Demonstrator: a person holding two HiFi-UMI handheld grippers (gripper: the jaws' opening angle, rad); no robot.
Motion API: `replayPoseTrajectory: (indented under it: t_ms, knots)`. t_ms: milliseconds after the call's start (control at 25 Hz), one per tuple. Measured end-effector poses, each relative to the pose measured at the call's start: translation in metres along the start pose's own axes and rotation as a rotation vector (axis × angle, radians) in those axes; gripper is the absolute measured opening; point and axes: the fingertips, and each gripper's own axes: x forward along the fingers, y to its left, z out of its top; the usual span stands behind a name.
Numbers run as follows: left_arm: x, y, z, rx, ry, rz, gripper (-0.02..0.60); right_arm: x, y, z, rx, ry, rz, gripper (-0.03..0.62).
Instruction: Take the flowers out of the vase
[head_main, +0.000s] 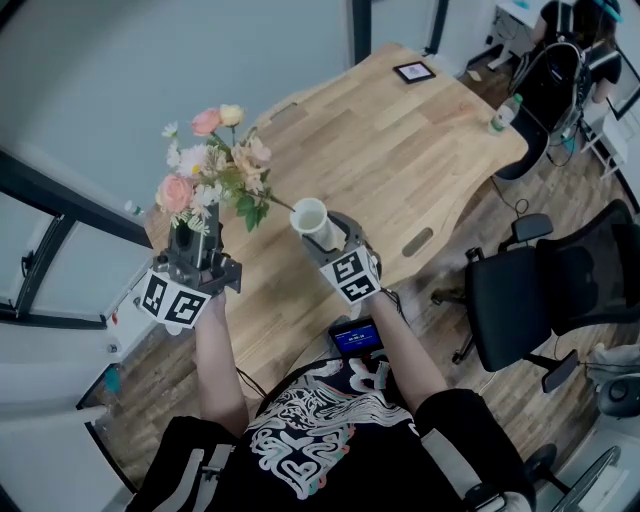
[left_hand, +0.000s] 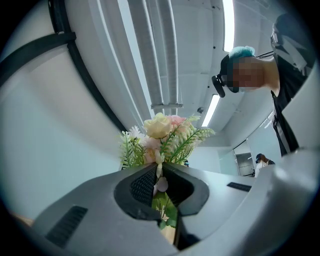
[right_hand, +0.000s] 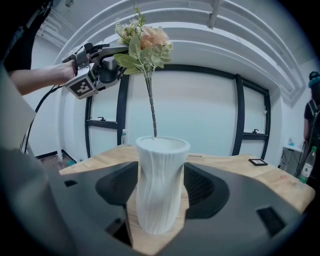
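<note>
Now my left gripper (head_main: 196, 240) has its jaws shut tight on the flowers (head_main: 215, 165), low down under the leaves. My right gripper (head_main: 325, 240) has its jaws pressed on both sides of the white vase (head_main: 312, 222). The vase is at the near edge of the bench (head_main: 400, 150). I cannot tell if it stands on the wood or hangs just over it.

The bunch is up high and to the left of the vase. But it is not out yet. The thin brown stem (right_hand: 151, 107) goes down into the mouth of the vase.

A few things could go wrong, I think. If I pull to the side, the end of the stem could catch on the rim and tug the vase over. The stem is thin, so it could bend, or slide down through my left jaws. The vase looks smooth, so it could slip if my right jaws let go a little.

The flowers point up, with the pink and yellow heads on top and the bare end down. The long stem is almost straight up and down. It leans a little to the left at the top.
</note>
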Motion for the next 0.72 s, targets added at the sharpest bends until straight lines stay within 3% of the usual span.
replayPoseTrajectory:
  t_ms: [360,720]
  knots:
    - [-0.001,0.003,0.001,-0.016,0.003,0.024,0.025,-0.017,-0.015,0.006,0.017,-0.037,-0.016,0.276]
    - [-0.034,0.014,-0.020,-0.049,0.062,0.065,0.025,-0.029,0.006,0.020,0.027,-0.066,-0.014,0.276]
